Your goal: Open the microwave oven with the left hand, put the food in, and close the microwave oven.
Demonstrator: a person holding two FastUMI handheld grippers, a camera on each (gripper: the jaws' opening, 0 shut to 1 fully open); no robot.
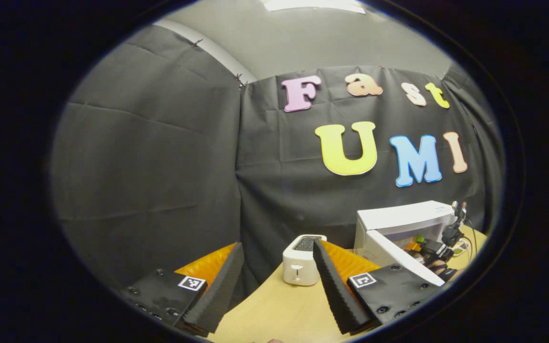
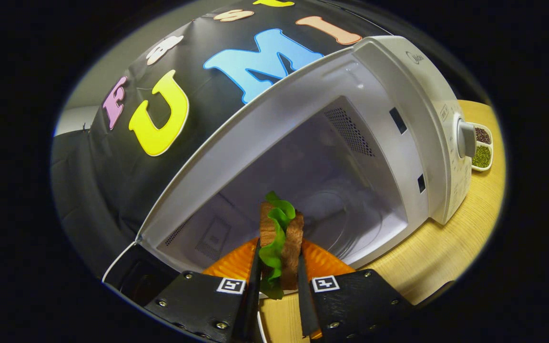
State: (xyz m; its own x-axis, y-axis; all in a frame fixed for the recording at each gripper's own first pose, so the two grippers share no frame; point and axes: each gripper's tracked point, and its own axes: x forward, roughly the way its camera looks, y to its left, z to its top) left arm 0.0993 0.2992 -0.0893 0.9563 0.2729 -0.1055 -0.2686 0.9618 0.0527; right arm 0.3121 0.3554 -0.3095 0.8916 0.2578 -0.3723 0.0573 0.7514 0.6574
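The white microwave oven [image 2: 398,95] stands with its door [image 2: 127,271] swung open, its cavity in front of me in the right gripper view. My right gripper [image 2: 278,281] is shut on a sandwich [image 2: 281,238] of brown bread and green lettuce, held upright just at the cavity's mouth. In the left gripper view my left gripper [image 1: 279,286] is open and holds nothing, well back from the microwave oven [image 1: 408,219], which sits at the right with its door [image 1: 398,257] open. There the right gripper [image 1: 439,252] shows in front of the opening with the sandwich [image 1: 415,241].
A white toaster [image 1: 301,259] stands on the wooden table [image 1: 279,309] between my left fingers. A small white dish of dark and green grains [image 2: 482,147] sits on the table beside the microwave's control side. Black cloth walls close the booth behind.
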